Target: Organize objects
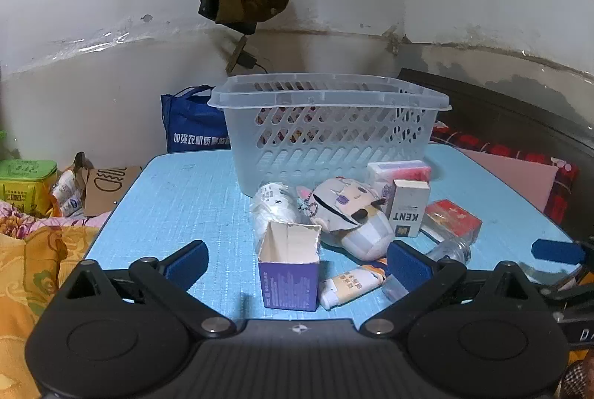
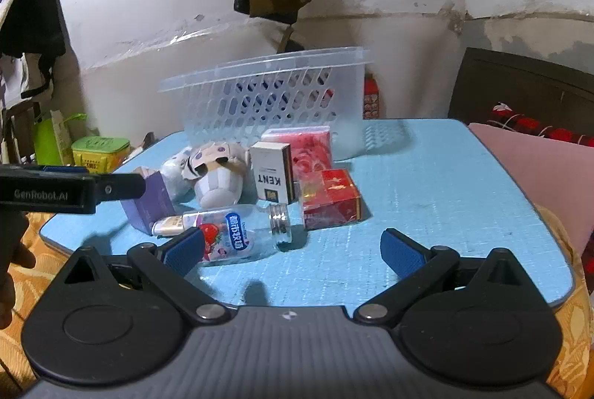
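My left gripper and right gripper are spread wide, holding nothing; the purple box stands before the basket.

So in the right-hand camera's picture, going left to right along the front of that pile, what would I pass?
Purple box → small cream tube → clear strawberry-label bottle, lying on its side → red packet. Then bare blue table.

We see the clear slotted basket upright; before it cluster the plush, KENT box and fallen bottle.
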`<action>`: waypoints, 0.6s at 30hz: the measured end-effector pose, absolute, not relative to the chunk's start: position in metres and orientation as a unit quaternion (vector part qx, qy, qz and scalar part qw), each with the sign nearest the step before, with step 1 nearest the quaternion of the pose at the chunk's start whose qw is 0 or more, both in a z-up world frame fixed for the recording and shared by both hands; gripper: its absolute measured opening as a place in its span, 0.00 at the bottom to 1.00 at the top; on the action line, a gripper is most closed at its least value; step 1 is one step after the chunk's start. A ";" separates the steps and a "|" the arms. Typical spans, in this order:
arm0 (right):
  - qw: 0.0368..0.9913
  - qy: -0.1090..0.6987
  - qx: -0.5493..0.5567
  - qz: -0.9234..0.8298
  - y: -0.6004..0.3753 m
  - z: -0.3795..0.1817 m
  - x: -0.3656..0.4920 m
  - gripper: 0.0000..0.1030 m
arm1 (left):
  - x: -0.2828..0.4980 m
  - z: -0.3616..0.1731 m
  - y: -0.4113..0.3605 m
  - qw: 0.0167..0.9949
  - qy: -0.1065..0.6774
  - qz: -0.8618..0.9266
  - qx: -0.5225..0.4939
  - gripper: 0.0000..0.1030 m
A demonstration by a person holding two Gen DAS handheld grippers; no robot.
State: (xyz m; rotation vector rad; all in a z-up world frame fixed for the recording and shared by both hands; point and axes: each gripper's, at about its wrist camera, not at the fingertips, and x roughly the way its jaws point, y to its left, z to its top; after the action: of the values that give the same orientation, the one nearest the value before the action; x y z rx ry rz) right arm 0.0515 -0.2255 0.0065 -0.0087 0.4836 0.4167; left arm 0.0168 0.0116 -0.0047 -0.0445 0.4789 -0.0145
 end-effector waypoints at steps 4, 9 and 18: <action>0.948 0.239 0.004 0.211 -0.228 0.007 0.052 1.00 | 0.018 -0.003 0.012 0.972 0.235 -0.012 -0.024 1.00; 0.945 0.240 0.018 0.222 -0.231 0.008 0.055 1.00 | 0.019 -0.001 0.012 0.972 0.234 -0.013 -0.025 1.00; 0.948 0.239 0.016 0.210 -0.232 0.009 0.056 1.00 | 0.020 -0.001 0.013 0.971 0.235 -0.014 -0.026 1.00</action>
State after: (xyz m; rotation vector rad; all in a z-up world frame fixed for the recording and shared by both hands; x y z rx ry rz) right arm 0.0564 -0.2319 0.0088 0.0317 0.4854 0.4276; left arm 0.0204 0.0127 -0.0012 -0.0534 0.4755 -0.0273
